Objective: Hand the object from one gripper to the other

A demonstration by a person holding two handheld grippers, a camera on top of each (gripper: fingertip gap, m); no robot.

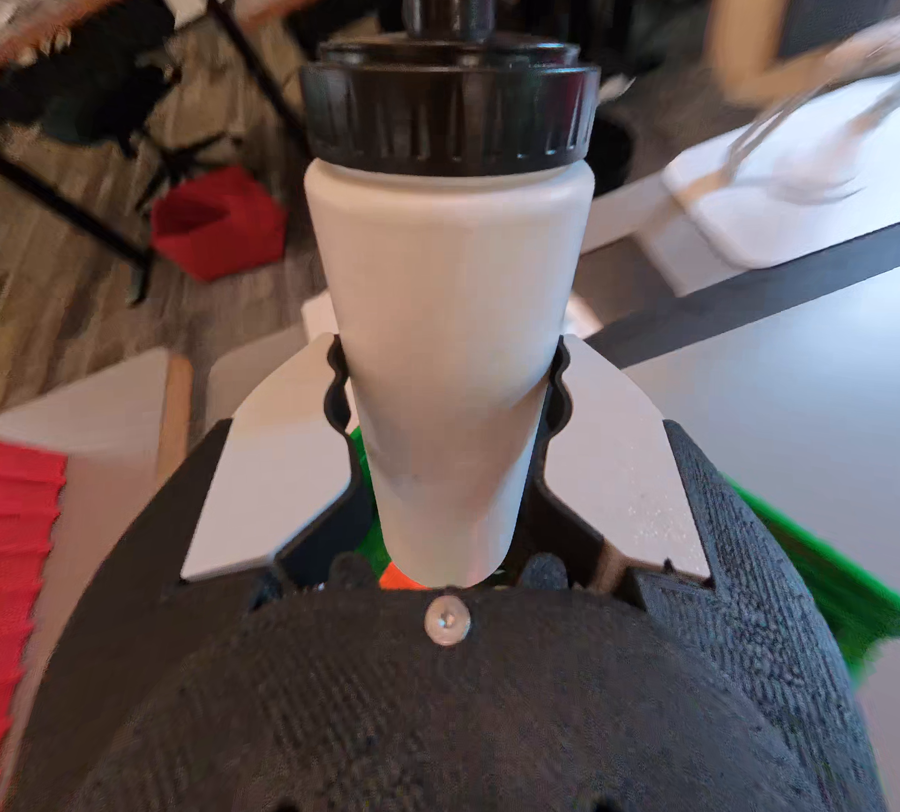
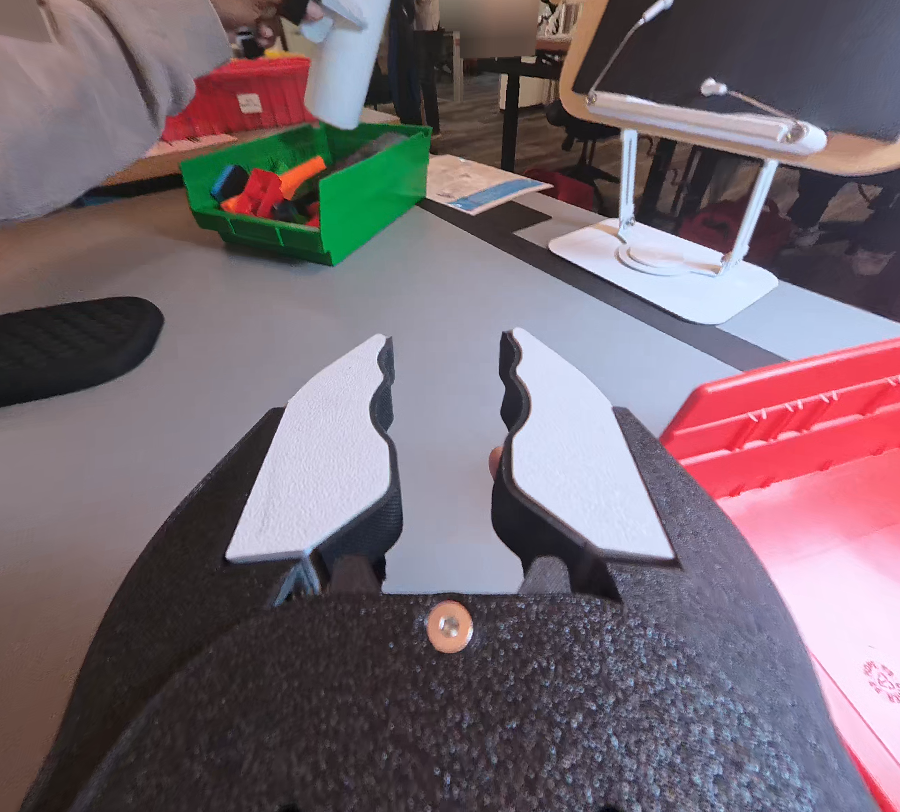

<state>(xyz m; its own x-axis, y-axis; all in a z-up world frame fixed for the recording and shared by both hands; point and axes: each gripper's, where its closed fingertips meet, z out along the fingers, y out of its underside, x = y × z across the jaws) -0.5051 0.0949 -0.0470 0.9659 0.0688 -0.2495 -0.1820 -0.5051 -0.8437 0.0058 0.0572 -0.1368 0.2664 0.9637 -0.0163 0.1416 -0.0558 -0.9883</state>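
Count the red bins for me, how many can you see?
3: one red bin beside the right gripper, one behind the green bin, one on the floor. Others may be hidden.

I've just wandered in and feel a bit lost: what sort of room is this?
Probably a shared office or workshop. A grey table holds a green bin of small colourful parts and a tablet on a white stand; more desks and an office chair stand on the wood-look floor behind.

We count two tools (image 1: 448, 379) (image 2: 445, 379), one white bottle (image 1: 448, 302), one green bin (image 2: 341, 204), two red bins (image 2: 803, 472) (image 2: 243, 97), and one tablet stand (image 2: 682, 272) on one bench (image 2: 292, 350).
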